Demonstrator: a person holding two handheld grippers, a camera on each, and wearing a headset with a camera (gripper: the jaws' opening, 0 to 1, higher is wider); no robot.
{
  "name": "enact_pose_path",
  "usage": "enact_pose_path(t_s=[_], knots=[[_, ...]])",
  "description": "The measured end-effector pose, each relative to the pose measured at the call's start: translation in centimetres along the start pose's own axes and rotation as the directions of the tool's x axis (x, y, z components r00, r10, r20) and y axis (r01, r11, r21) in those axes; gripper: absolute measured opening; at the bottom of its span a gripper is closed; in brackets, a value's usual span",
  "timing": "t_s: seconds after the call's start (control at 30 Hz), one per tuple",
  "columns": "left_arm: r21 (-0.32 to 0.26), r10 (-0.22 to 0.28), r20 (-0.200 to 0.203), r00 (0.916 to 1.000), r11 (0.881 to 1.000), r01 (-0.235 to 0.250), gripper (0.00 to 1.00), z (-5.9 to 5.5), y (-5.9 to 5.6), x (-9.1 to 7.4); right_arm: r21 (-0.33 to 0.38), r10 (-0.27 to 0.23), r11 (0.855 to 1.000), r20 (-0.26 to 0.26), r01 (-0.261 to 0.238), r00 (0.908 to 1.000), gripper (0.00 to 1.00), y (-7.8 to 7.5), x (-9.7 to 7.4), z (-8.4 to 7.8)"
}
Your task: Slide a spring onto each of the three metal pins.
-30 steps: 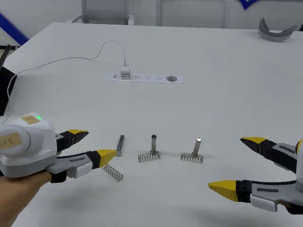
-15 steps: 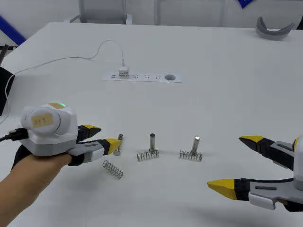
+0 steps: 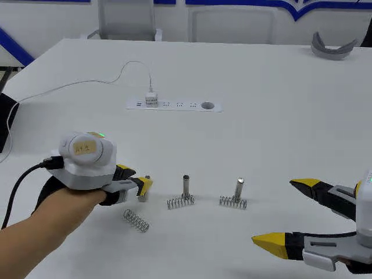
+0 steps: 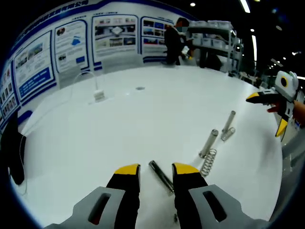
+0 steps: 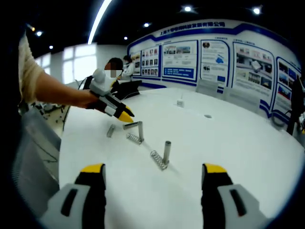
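Reaching in from the near left corner of the white table (image 3: 279, 133), the left gripper (image 3: 141, 181) has come to the short grey metal pin lying flat (image 4: 161, 175), the leftmost of the 3. Its jaws are narrower than 1 second ago. They are partly open around this flat pin, with a little gap on each side, so I judge they do not press it yet. The task is therefore at its first grasp. The loose steel coil spring (image 3: 135, 220) lies just beside the gripper, toward the near edge.

The middle upright pin (image 3: 186, 185) has the middle spring (image 3: 181, 201) lying at its foot, and the right upright pin (image 3: 239, 188) has the right spring (image 3: 232, 201) in the same way. Neither spring is around its pin, so no spring is on a pin yet.

The right gripper (image 3: 285, 212) stays wide open and holds nothing, close to the near right corner.

In the head view the left gripper covers most of the flat pin. The left gripper view shows it plainly between the 2 yellow tips. The right gripper view shows both upright pins from the side, with the left gripper low over the table beyond them.
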State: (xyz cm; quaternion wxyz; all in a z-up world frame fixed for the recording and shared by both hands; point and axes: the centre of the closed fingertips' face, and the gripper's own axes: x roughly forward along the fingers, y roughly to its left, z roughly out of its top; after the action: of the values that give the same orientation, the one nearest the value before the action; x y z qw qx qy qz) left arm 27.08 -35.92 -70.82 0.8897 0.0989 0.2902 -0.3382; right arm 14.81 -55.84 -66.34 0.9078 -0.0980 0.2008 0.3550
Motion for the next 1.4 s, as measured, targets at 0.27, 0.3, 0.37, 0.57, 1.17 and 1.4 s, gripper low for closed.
enact_pose_path(t_s=[0.27, 0.3, 0.37, 0.57, 1.17, 1.4], knots=[[-0.014, 0.032, -0.057, 0.9978, 0.999, -0.033, 0.21, -0.5, 0.3, 1.0, 0.008, -0.008, 1.0, -0.002, 0.008, 1.0, 0.84, -0.3, -0.2, -0.2], [-0.015, 0.033, -0.061, 0.9976, 0.999, -0.034, 0.2, -0.6, 0.3, 1.0, 0.009, -0.009, 1.0, -0.001, 0.009, 1.0, 0.84, -0.3, -0.2, -0.3], [-0.018, 0.036, -0.076, 0.9964, 0.999, -0.038, 0.2, -0.9, 0.3, 1.1, 0.01, -0.011, 1.0, -0.003, 0.011, 0.9999, 0.84, -0.3, -0.2, -0.3], [0.0, 0.045, -0.104, 0.9936, 0.999, -0.045, 0.18, -1.2, 0.2, 1.3, 0.007, -0.009, 1.0, -0.009, 0.009, 0.9999, 0.84, -0.3, -0.2, -0.4], [0.062, 0.059, -0.137, 0.9888, 0.997, -0.05, 0.1, -0.9, 0.2, 1.8, 0.016, -0.018, 1.0, -0.006, 0.019, 0.9998, 0.84, -0.4, -0.5, -0.4], [0.066, 0.064, -0.165, 0.9842, 0.996, -0.053, 0.1, -1.0, 0.4, 1.9, 0.018, -0.017, 1.0, -0.006, 0.018, 0.9998, 0.84, -0.4, -0.5, -0.4]])
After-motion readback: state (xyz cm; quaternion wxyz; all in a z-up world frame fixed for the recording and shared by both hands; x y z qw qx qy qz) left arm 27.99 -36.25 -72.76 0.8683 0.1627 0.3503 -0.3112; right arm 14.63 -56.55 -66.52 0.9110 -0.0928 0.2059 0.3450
